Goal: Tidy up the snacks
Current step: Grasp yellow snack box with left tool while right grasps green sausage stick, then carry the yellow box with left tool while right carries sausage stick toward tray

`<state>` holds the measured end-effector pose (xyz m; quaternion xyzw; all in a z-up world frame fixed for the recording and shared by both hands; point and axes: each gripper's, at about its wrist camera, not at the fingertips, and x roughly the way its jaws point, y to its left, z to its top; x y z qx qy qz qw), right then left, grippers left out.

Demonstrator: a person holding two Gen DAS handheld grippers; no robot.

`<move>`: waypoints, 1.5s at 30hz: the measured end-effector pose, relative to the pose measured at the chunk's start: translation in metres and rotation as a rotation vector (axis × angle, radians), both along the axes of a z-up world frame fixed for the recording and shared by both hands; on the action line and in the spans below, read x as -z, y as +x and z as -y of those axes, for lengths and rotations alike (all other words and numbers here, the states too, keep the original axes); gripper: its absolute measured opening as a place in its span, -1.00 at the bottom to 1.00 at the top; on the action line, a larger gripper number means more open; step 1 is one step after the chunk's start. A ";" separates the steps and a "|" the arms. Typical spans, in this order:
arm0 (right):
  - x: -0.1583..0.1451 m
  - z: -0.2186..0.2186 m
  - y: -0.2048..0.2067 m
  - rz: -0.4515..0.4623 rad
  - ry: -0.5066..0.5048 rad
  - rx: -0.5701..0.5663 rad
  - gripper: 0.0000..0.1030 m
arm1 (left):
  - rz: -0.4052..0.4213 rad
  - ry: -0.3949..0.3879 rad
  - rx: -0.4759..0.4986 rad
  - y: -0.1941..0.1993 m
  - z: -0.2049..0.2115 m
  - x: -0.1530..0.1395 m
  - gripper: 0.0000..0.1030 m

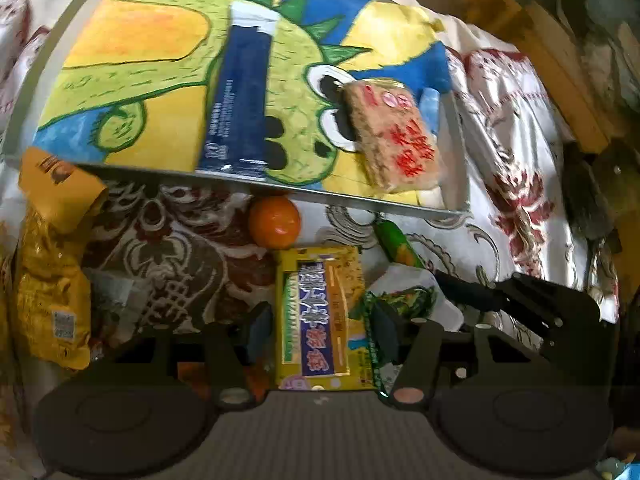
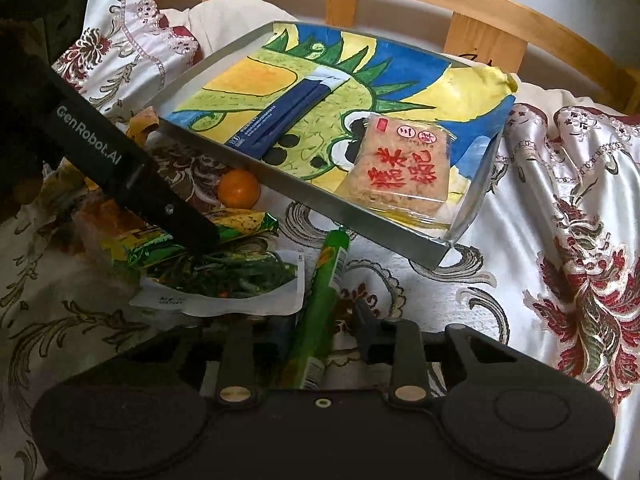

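Note:
My left gripper (image 1: 322,330) is shut on a yellow snack packet (image 1: 320,312) with a blue label, pinched by its long sides just over the bedspread. My right gripper (image 2: 322,330) stands open astride a green stick-shaped snack (image 2: 324,288); cloth shows between the stick and the right finger. Beyond both lies a metal tray (image 1: 280,190) (image 2: 304,200) lined with a dinosaur drawing. It holds a dark blue packet (image 1: 240,100) (image 2: 280,120) and a brown cake packet with red characters (image 1: 394,136) (image 2: 400,164). A small orange (image 1: 274,222) (image 2: 239,188) rests against the tray's near rim.
A white pouch of green vegetables (image 2: 228,276) lies beside the green stick, under the left gripper's finger. Yellow bags (image 1: 48,292) pile up at the left. A wooden bed rail (image 2: 480,20) runs behind the tray. Patterned satin bedspread (image 2: 560,200) stretches to the right.

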<state>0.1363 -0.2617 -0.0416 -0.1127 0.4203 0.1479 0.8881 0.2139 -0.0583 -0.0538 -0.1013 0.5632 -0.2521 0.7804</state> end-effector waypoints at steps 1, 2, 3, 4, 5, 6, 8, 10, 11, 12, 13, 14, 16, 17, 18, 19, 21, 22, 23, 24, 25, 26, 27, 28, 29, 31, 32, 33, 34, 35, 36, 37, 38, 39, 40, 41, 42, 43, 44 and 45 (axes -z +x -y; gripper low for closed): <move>0.000 0.000 0.000 -0.001 0.000 0.001 -0.35 | 0.007 0.008 0.008 0.000 0.002 -0.001 0.16; 0.000 0.000 0.000 -0.001 0.000 0.002 -0.35 | 0.010 0.015 0.014 0.000 0.003 -0.001 0.16; 0.000 0.000 0.000 -0.001 -0.003 0.002 -0.35 | 0.007 0.016 0.016 0.001 0.004 -0.001 0.16; 0.000 -0.001 0.000 0.000 -0.008 0.000 -0.35 | -0.001 0.014 0.016 0.002 0.004 -0.001 0.17; 0.000 -0.001 -0.001 0.000 -0.013 -0.003 -0.36 | -0.008 0.013 0.019 0.003 0.004 0.000 0.17; -0.001 -0.002 -0.001 0.000 -0.016 -0.006 -0.38 | -0.011 0.018 0.028 0.004 0.005 0.001 0.20; -0.001 -0.003 -0.001 0.000 -0.021 -0.014 -0.46 | -0.007 0.031 0.050 0.007 0.007 0.002 0.24; -0.002 -0.004 -0.003 0.004 -0.025 -0.022 -0.54 | -0.009 0.021 0.053 0.008 0.006 0.002 0.10; -0.003 -0.004 -0.004 0.006 -0.028 -0.024 -0.55 | -0.015 0.016 0.049 0.008 0.004 0.002 0.04; -0.003 -0.004 -0.005 0.008 -0.028 -0.026 -0.57 | -0.014 0.016 0.047 0.007 0.004 0.001 0.03; -0.004 -0.004 -0.006 0.011 -0.028 -0.031 -0.58 | -0.010 0.019 0.047 0.006 0.003 0.000 0.03; -0.005 -0.003 -0.007 0.013 -0.029 -0.035 -0.60 | -0.003 0.024 0.047 0.004 0.003 -0.001 0.03; -0.006 -0.002 -0.009 0.015 -0.030 -0.039 -0.62 | 0.009 0.031 0.052 -0.001 0.002 -0.004 0.02; -0.007 -0.002 -0.010 0.017 -0.031 -0.040 -0.63 | 0.014 0.032 0.053 -0.003 0.002 -0.005 0.02; -0.008 -0.002 -0.011 0.021 -0.035 -0.043 -0.64 | 0.017 0.032 0.054 -0.005 0.001 -0.007 0.02; -0.009 -0.002 -0.013 0.026 -0.045 -0.048 -0.64 | 0.017 0.029 0.055 -0.007 0.000 -0.008 0.02; -0.010 -0.004 -0.017 0.040 -0.090 -0.068 -0.64 | 0.013 0.020 0.053 -0.010 -0.002 -0.010 0.02; -0.009 -0.006 -0.019 0.047 -0.123 -0.083 -0.64 | 0.017 0.021 0.052 -0.012 -0.003 -0.012 0.02; -0.009 -0.008 -0.023 0.061 -0.156 -0.100 -0.64 | 0.025 0.023 0.054 -0.015 -0.003 -0.014 0.02; -0.009 -0.010 -0.026 0.077 -0.187 -0.121 -0.65 | 0.036 0.027 0.058 -0.017 -0.003 -0.016 0.02; -0.009 -0.011 -0.029 0.089 -0.211 -0.139 -0.65 | 0.045 0.030 0.062 -0.020 -0.003 -0.017 0.02; -0.009 -0.012 -0.032 0.104 -0.234 -0.156 -0.65 | 0.053 0.034 0.069 -0.022 -0.002 -0.019 0.02; -0.009 -0.013 -0.035 0.115 -0.255 -0.169 -0.65 | 0.061 0.040 0.079 -0.024 0.000 -0.020 0.02; -0.009 -0.013 -0.036 0.124 -0.269 -0.178 -0.65 | 0.071 0.048 0.084 -0.027 0.001 -0.022 0.02; -0.010 -0.014 -0.037 0.130 -0.278 -0.184 -0.65 | 0.079 0.054 0.084 -0.029 0.002 -0.023 0.02; -0.011 -0.012 -0.038 0.135 -0.279 -0.183 -0.65 | 0.089 0.056 0.083 -0.033 0.004 -0.025 0.02; -0.012 -0.012 -0.038 0.140 -0.282 -0.180 -0.65 | 0.091 0.053 0.081 -0.034 0.004 -0.027 0.02; -0.014 -0.011 -0.040 0.146 -0.287 -0.178 -0.65 | 0.093 0.050 0.078 -0.036 0.004 -0.028 0.02; -0.015 -0.010 -0.040 0.154 -0.293 -0.178 -0.65 | 0.096 0.048 0.077 -0.038 0.004 -0.030 0.02; -0.016 -0.009 -0.040 0.162 -0.299 -0.177 -0.65 | 0.103 0.046 0.077 -0.039 0.004 -0.032 0.02; -0.018 -0.008 -0.040 0.170 -0.306 -0.176 -0.65 | 0.111 0.045 0.076 -0.040 0.004 -0.034 0.02; -0.019 -0.007 -0.041 0.176 -0.311 -0.174 -0.65 | 0.120 0.044 0.075 -0.041 0.004 -0.036 0.02; -0.020 -0.006 -0.040 0.184 -0.317 -0.172 -0.65 | 0.127 0.043 0.072 -0.042 0.005 -0.038 0.02; -0.021 -0.006 -0.040 0.193 -0.323 -0.171 -0.65 | 0.134 0.041 0.066 -0.042 0.005 -0.041 0.02; -0.023 -0.005 -0.040 0.204 -0.327 -0.171 -0.65 | 0.139 0.039 0.061 -0.041 0.005 -0.043 0.02; -0.025 -0.005 -0.039 0.215 -0.326 -0.171 -0.65 | 0.146 0.037 0.053 -0.041 0.004 -0.045 0.02; -0.028 -0.004 -0.038 0.228 -0.322 -0.170 -0.65 | 0.158 0.035 0.039 -0.040 0.003 -0.048 0.02; -0.031 -0.004 -0.037 0.241 -0.317 -0.169 -0.65 | 0.169 0.033 0.027 -0.039 0.002 -0.050 0.02; -0.036 -0.004 -0.034 0.256 -0.309 -0.166 -0.65 | 0.181 0.033 0.009 -0.037 0.001 -0.052 0.02; -0.040 -0.005 -0.031 0.270 -0.303 -0.163 -0.65 | 0.196 0.034 -0.015 -0.034 -0.001 -0.056 0.02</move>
